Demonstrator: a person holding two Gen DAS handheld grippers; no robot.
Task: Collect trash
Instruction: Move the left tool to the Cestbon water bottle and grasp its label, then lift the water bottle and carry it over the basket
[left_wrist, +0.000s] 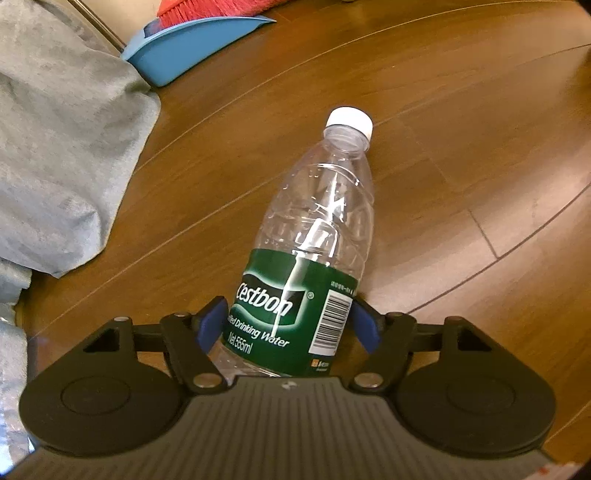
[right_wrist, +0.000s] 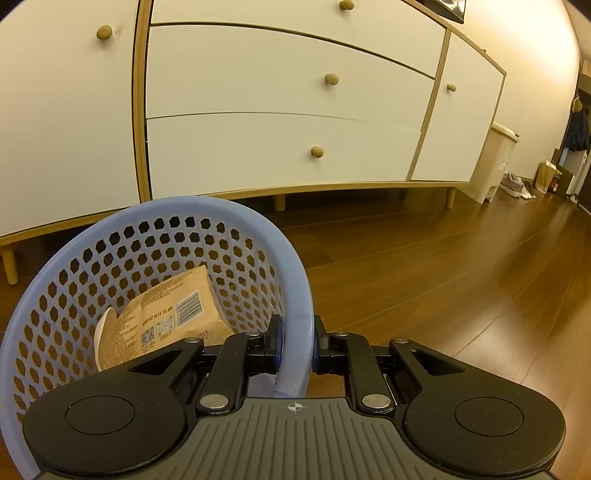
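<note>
A clear plastic water bottle (left_wrist: 325, 206) with a white cap and a green label points away from me over the wooden floor. My left gripper (left_wrist: 288, 325) is shut on the bottle, its blue pads pressing both sides of the label. In the right wrist view, my right gripper (right_wrist: 295, 343) is shut on the rim of a light blue perforated basket (right_wrist: 184, 206), which is tilted toward the camera. Inside the basket lie a tan cardboard package (right_wrist: 166, 317) with barcodes and a white item (right_wrist: 101, 332) partly hidden behind it.
A grey cloth (left_wrist: 62, 147) hangs at the left. A blue dustpan (left_wrist: 192, 44) and red broom bristles (left_wrist: 207, 9) lie beyond it. A white dresser (right_wrist: 277, 92) on short wooden legs stands behind the basket, with a white bin (right_wrist: 496, 162) and shoes (right_wrist: 515, 182) further right.
</note>
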